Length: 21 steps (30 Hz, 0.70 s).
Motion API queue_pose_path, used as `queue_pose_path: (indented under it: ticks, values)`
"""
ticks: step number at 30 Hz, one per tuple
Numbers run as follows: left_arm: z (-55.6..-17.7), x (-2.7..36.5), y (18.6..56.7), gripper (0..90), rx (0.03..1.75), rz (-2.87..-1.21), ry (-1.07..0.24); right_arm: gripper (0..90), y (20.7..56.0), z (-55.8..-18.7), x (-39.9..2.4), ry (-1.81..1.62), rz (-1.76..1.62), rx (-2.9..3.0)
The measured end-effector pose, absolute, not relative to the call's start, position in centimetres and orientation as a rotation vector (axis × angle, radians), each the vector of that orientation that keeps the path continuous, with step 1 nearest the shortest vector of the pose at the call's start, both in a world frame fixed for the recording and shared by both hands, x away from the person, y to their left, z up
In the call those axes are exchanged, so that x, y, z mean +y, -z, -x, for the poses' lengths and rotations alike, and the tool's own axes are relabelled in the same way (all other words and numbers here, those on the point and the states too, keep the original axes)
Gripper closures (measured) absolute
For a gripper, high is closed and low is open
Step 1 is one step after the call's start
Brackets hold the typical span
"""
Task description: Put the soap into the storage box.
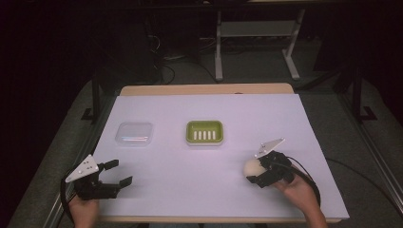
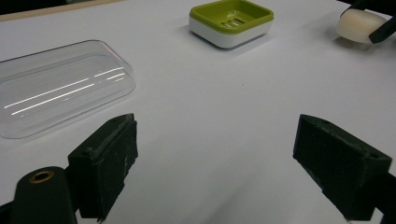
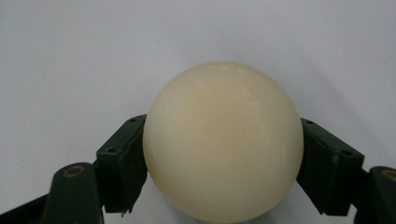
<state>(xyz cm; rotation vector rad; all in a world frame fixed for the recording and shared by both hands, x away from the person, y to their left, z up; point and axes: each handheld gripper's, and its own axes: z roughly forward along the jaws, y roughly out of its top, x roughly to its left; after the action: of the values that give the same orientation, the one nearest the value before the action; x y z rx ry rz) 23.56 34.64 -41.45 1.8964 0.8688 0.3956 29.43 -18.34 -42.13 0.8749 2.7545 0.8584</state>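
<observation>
Cream soap bar [image 1: 253, 167] pinched between both jaws of right tool [image 1: 260, 172], at five o'clock on the table [image 1: 209, 180], seemingly just off its white surface. Left tool [image 1: 115, 173] spread wide and empty at seven o'clock. Green soap dish [image 1: 204, 132] at centre, clear lid [image 1: 135, 133] at its nine o'clock. Judged step: carrying soap to dish. Best done with steady squeeze on the slippery, rounded bar, lowered flat onto the slotted tray.

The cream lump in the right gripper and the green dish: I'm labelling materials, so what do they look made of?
The cream lump, clamped by the right gripper, looks like soap: waxy, matte, faintly translucent, with rounded edges. The green dish looks like moulded plastic: a smooth, slotted green tray in a white base.
</observation>
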Motion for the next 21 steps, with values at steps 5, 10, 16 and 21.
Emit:
queue_pose_path:
  ticks: [5, 10, 16, 21]
  values:
    - [-23.5, 34.6, 41.4, 13.3, 0.863, -1.905, -0.397, 24.2, 41.8, -30.1, -17.9, -0.860, -0.847, 2.764]
    - [-23.5, 34.6, 41.4, 13.2, 0.868, -1.899, -0.396, 24.3, 41.5, -30.7, -17.7, -0.879, -0.850, 2.772]
    - [-23.5, 34.7, 41.4, 13.3, 0.867, -1.896, -0.397, 24.3, 41.1, -31.3, -17.4, -0.893, -0.851, 2.782]
    - [-23.5, 34.7, 41.4, 13.2, 0.867, -1.894, -0.396, 24.2, 40.7, -31.7, -17.2, -0.906, -0.850, 2.786]
